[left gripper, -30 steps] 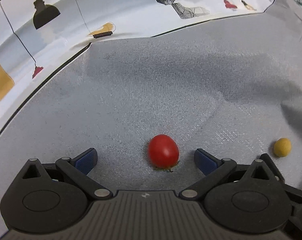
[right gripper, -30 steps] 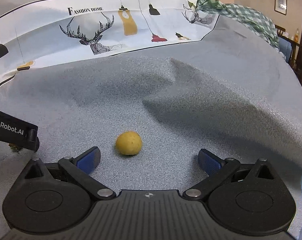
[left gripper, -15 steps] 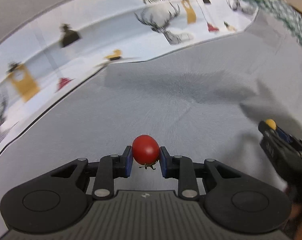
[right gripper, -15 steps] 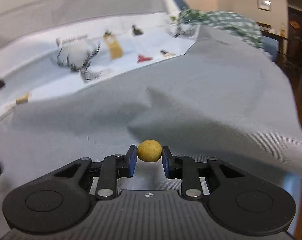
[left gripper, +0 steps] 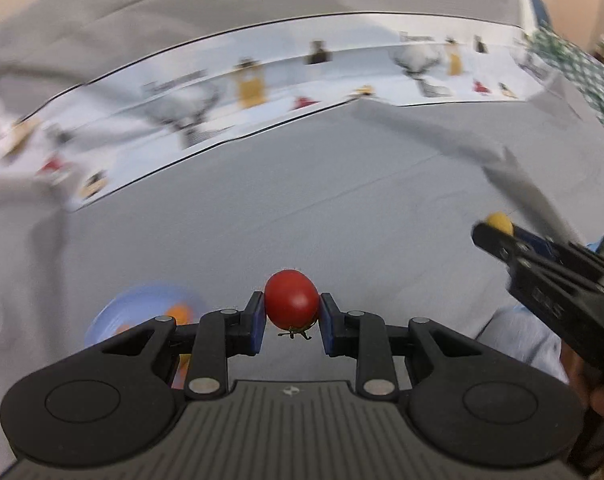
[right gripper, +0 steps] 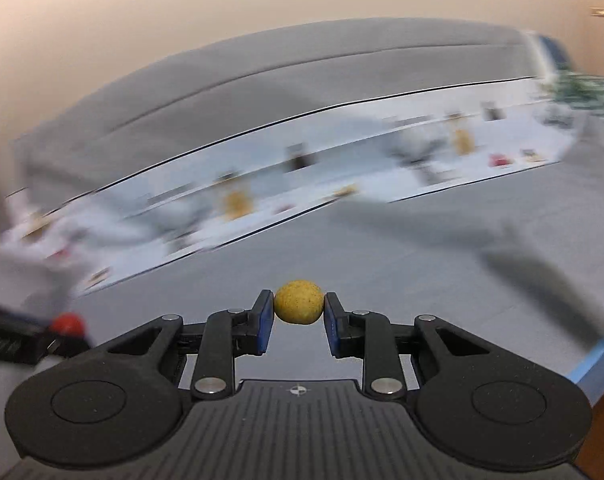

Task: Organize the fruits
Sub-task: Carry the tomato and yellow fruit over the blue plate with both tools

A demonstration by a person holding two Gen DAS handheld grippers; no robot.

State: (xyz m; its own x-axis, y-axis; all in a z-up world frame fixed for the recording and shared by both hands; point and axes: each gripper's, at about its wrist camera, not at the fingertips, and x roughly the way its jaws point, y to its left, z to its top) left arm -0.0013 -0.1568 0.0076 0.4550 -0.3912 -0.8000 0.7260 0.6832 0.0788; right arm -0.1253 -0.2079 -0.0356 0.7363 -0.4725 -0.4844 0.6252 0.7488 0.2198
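My left gripper [left gripper: 292, 312] is shut on a red cherry tomato [left gripper: 292, 298] and holds it above the grey cloth. My right gripper [right gripper: 299, 307] is shut on a small round yellow fruit [right gripper: 299, 301], also lifted. The right gripper with the yellow fruit [left gripper: 499, 222] shows at the right of the left wrist view. The tomato [right gripper: 67, 323] shows at the far left of the right wrist view. A pale blue bowl [left gripper: 114, 314] with orange fruit [left gripper: 178, 314] in it lies low left, partly hidden behind my left gripper.
A grey cloth [left gripper: 322, 208] covers the surface, with a raised fold [left gripper: 522, 184] at the right. A white printed cloth band [left gripper: 262, 84] with deer and lamps runs along the back. A green checked cloth [left gripper: 574, 68] lies far right. Both views are motion-blurred.
Both grippers closed on their fruits and lifted them off the cloth. Both have since risen and swung left, bringing the blue bowl into the left wrist view.
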